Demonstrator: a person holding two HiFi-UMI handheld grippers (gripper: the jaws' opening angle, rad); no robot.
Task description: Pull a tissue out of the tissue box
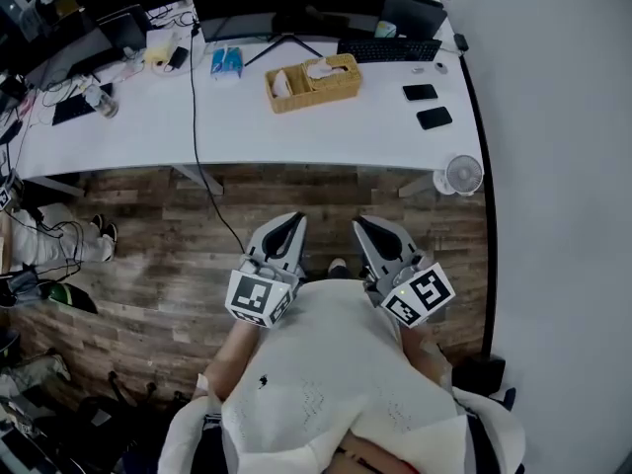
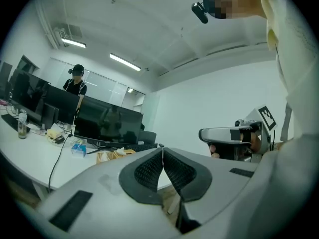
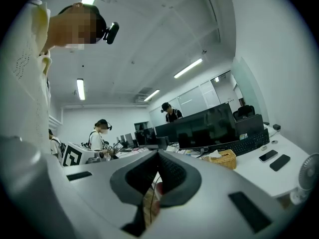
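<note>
Wicker-brown and easy to spot, the tissue box (image 1: pixel 312 82) sits on the white desk (image 1: pixel 247 131), and both grippers are well short of it, held in against the person's torso over the wooden floor (image 1: pixel 148 265). Look at the left gripper (image 1: pixel 289 223): jaws pressed together, and its own view shows the dark ribbed pads (image 2: pixel 149 171) meeting in one thin seam, with nothing between them and nothing touched. Over to the right gripper (image 1: pixel 365 227), and it's the same story: the pads (image 3: pixel 172 171) are closed tip to tip and it is empty, hanging in the air. The two noses angle inward, both aimed roughly at the box across the gap. The box itself lies with its long axis along the length of the desk, its right end swung slightly toward the monitors, opening facing up. A white tissue (image 1: pixel 318 67) pokes up out of that opening, toward the right half of the box. Behind and right of the box is a black keyboard (image 1: pixel 388 49). Two dark phones (image 1: pixel 420 92) lie flat to its right. A blue pack (image 1: pixel 226 61) sits just to its left, and a black cable (image 1: pixel 195 117) runs past on that side and drops over the desk edge.
</note>
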